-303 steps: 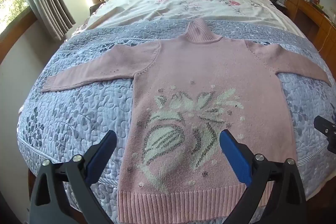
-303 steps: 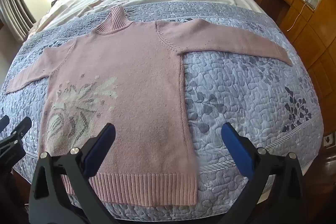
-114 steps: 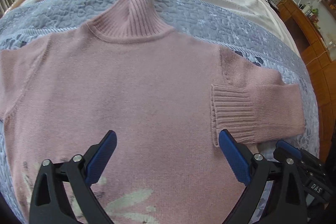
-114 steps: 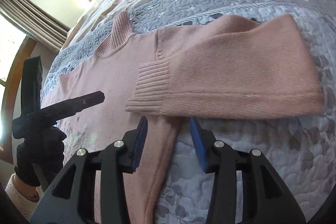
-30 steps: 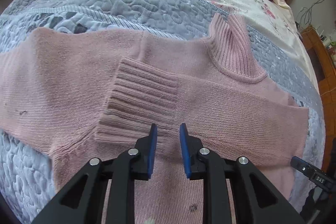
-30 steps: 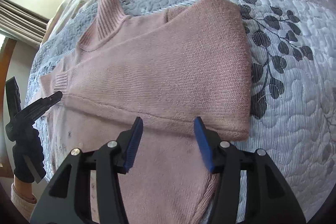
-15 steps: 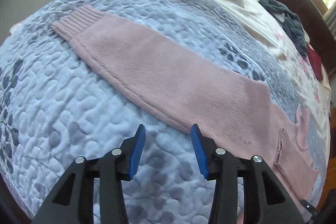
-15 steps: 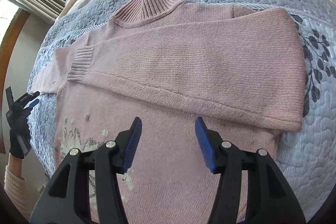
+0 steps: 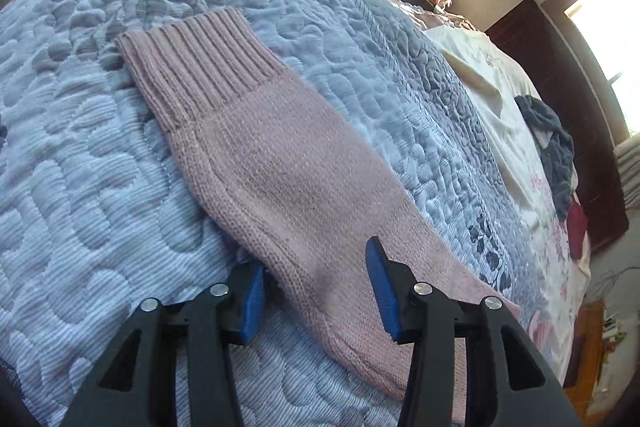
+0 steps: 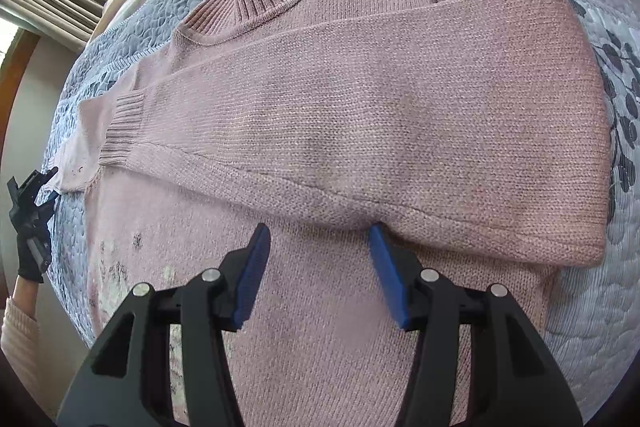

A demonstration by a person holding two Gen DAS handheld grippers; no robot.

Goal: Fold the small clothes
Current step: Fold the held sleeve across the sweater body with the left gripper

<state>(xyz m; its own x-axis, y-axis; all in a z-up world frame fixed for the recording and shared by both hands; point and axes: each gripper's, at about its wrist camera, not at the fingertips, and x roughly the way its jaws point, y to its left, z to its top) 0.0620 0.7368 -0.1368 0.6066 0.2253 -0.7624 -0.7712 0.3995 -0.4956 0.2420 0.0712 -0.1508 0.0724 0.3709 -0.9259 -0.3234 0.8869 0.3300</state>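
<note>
Lowered onto the outstretched sleeve (image 9: 280, 163), left gripper (image 9: 318, 291) jaws straddle it — right gripper (image 10: 316, 275) jaws wide.

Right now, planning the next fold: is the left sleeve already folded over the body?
No, the left sleeve lies stretched flat on the quilt, with the open left gripper straddling its edge.

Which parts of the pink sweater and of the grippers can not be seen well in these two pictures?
- Sweater hem: right wrist view, cut off by the bottom edge and the right gripper.
- Chest of the sweater: right wrist view, covered by the folded sleeve.
- Flat sleeve, lower edge: left wrist view, hidden by the left gripper straddling it.
- Left gripper in the right wrist view: too small at the left edge.
</note>
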